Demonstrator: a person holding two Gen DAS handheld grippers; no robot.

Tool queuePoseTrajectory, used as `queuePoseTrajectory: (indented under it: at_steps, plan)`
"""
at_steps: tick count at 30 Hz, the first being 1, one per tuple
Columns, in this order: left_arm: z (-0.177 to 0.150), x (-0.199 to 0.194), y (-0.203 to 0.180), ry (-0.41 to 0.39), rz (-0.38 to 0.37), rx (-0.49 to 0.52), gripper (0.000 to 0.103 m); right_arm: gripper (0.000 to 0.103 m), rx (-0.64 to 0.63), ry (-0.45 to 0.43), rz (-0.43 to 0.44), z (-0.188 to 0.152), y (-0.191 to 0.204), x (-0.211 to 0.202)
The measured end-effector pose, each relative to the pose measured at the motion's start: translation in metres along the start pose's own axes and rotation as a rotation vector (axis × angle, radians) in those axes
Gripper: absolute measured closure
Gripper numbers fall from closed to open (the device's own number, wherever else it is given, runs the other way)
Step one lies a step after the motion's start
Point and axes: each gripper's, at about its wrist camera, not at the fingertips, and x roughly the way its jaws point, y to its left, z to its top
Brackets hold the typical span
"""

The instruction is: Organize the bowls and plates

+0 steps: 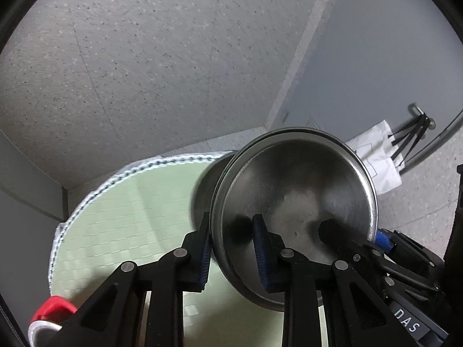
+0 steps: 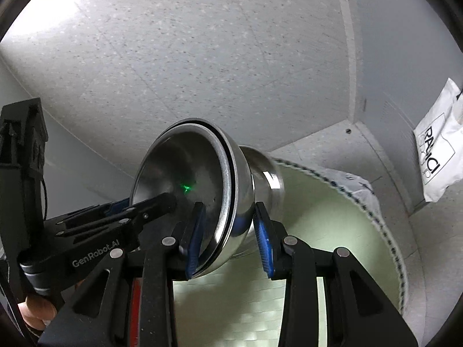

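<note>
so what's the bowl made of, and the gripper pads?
Bowl: looks like stainless steel, brushed inside with blurred reflections, polished mirror-like outside. Left gripper and right gripper pads: blue, ribbed, probably rubber or soft plastic; can't confirm.

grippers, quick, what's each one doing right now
left gripper: shut on the rim of the steel bowl
right gripper: shut on the same steel bowl, opposite rim

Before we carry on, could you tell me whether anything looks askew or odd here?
Yes: the steel bowl is tipped steeply on edge rather than level, gripped across its rim by both the left gripper and right gripper, above the green mat. No visible spill or damage.
</note>
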Motion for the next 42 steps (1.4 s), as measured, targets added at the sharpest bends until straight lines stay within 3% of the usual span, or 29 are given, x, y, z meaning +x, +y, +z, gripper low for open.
queuePoseTrajectory:
  at_steps: [7, 13, 17, 26, 29, 33, 42]
  plan:
    - [0.022, 0.053, -0.001, 0.04, 0.02, 0.0, 0.08, 0.069, 0.001, 0.054, -0.039, 0.003, -0.025, 0.026]
    - [0.032, 0.084, 0.006, 0.067, 0.034, -0.019, 0.081, 0.069, -0.041, 0.05, -0.084, 0.005, -0.021, 0.037]
    - [0.033, 0.093, 0.008, 0.064, 0.042, -0.028, 0.081, 0.069, -0.1, 0.045, -0.16, 0.004, -0.011, 0.042]
    - [0.015, 0.086, 0.007, 0.038, 0.037, -0.023, 0.077, 0.066, -0.133, 0.027, -0.175, 0.0, -0.004, 0.042]
    - [0.006, 0.074, 0.007, 0.015, 0.038, -0.009, 0.072, 0.06, -0.115, 0.032, -0.162, -0.001, -0.005, 0.04]
    - [-0.002, 0.059, 0.008, -0.023, 0.05, -0.004, 0.054, 0.057, -0.093, 0.016, -0.158, -0.001, -0.007, 0.03]
    - [-0.015, 0.021, 0.023, -0.082, 0.002, -0.035, 0.019, 0.031, -0.043, -0.04, -0.118, 0.001, -0.01, -0.006]
